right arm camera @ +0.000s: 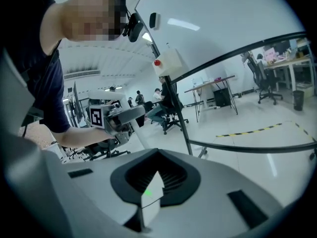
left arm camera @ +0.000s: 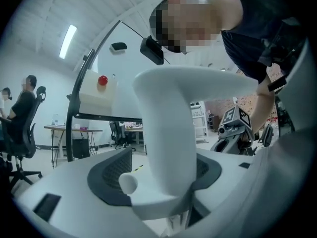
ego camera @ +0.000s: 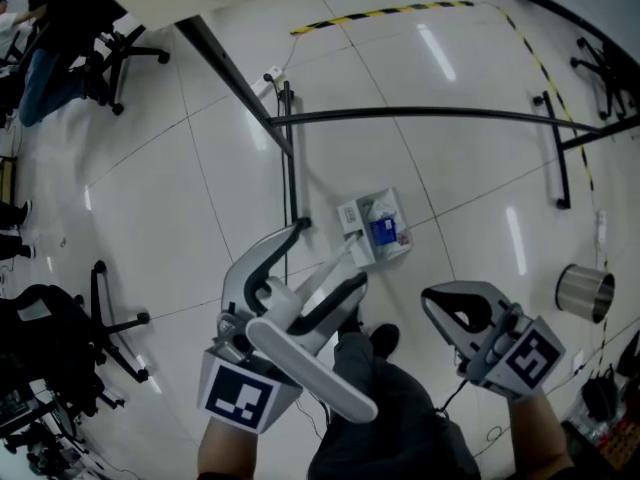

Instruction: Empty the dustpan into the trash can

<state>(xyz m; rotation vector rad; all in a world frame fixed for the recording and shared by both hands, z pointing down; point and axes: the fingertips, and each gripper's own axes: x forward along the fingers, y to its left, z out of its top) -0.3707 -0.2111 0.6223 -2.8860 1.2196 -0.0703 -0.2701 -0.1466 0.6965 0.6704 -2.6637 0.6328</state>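
Observation:
In the head view a white dustpan (ego camera: pixel 378 226) holding a blue item and some pale scraps hangs low over the tiled floor. Its thin shaft rises to a thick white handle (ego camera: pixel 315 368). My left gripper (ego camera: pixel 330 258) is shut on that handle, which fills the left gripper view as a fat white bar (left arm camera: pixel 168 133) between the jaws. My right gripper (ego camera: pixel 432 300) sits to the right with its jaws together and nothing in them; its own view shows the shut jaws (right arm camera: pixel 157 157). A shiny metal trash can (ego camera: pixel 583 290) stands at the far right on the floor.
A black metal frame (ego camera: pixel 420 116) with thin legs crosses the floor beyond the dustpan. Office chairs (ego camera: pixel 120 48) stand at the left. Yellow-black tape (ego camera: pixel 400 10) marks the far floor. The person's dark shoe (ego camera: pixel 380 340) is just below the dustpan. Cables lie near the can.

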